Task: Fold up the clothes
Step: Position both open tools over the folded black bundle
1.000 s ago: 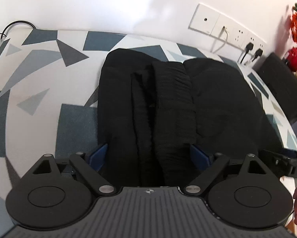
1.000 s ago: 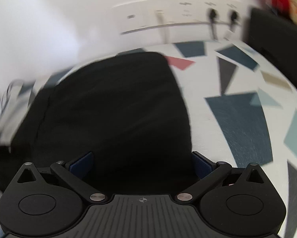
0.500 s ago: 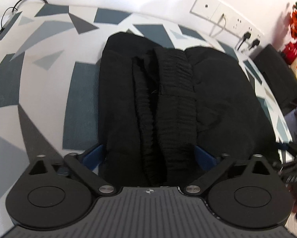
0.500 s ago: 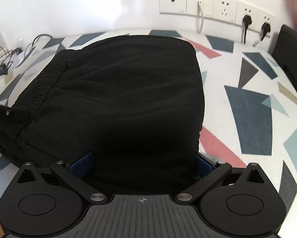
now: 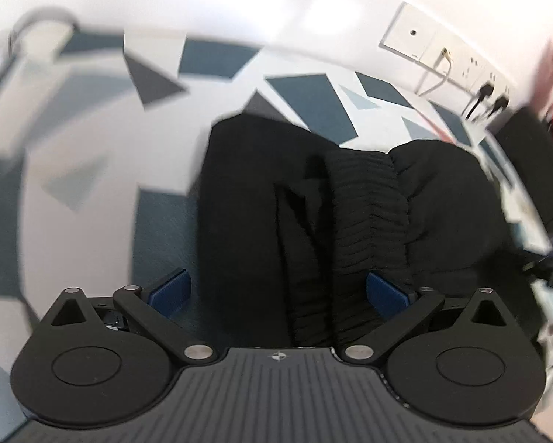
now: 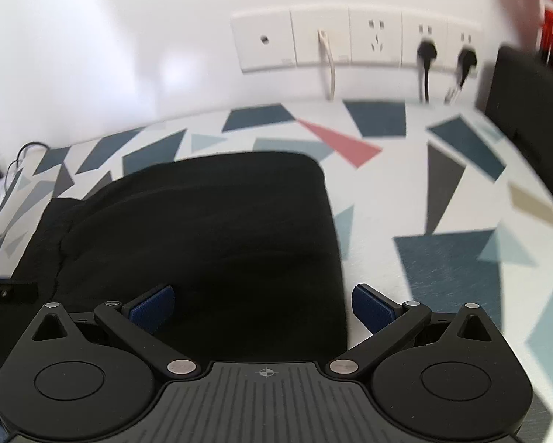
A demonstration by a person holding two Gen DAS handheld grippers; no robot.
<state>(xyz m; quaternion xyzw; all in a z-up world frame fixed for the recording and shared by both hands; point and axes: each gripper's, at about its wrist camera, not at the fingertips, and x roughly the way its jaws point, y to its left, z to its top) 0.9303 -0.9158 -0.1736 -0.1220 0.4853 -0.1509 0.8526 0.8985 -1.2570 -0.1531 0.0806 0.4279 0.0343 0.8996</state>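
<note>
Landmark: I take the black garment (image 5: 350, 214) as my reference; it lies folded on the table (image 5: 92, 170), whose cover is white with grey and blue triangles.

Cables: in my right wrist view, a tangle of thin cables (image 6: 3, 170) sits at the table's far left edge, well to the left of the garment.

Left gripper (image 5: 278, 288): I see it released, its blue pads spread wide. The left pad (image 5: 169, 289) is over the table cover just left of the garment's edge; the right pad (image 5: 385, 291) is over the cloth. I cannot tell whether either pad touches anything.

Waistband: a ribbed elastic band (image 5: 365, 221) runs down the middle of the garment, directly ahead of my left gripper, with smoother cloth on both sides.

Right gripper (image 6: 263, 306): also released, jaws wide apart. Its left pad (image 6: 152, 304) is over the garment; its right pad (image 6: 372, 306) is over the table just right of the garment's right edge (image 6: 337, 258).

Garment from the right wrist: a smooth, flat black block (image 6: 202, 229) with a rounded far corner.

Wall sockets: a row of white sockets (image 6: 353, 42) on the wall beyond the garment, with one white cord and two black plugs (image 6: 446, 57) in them.

Far right: a dark block (image 6: 527, 99) stands to the right of the garment, near the sockets; blurred, so I cannot say what it is.
</note>
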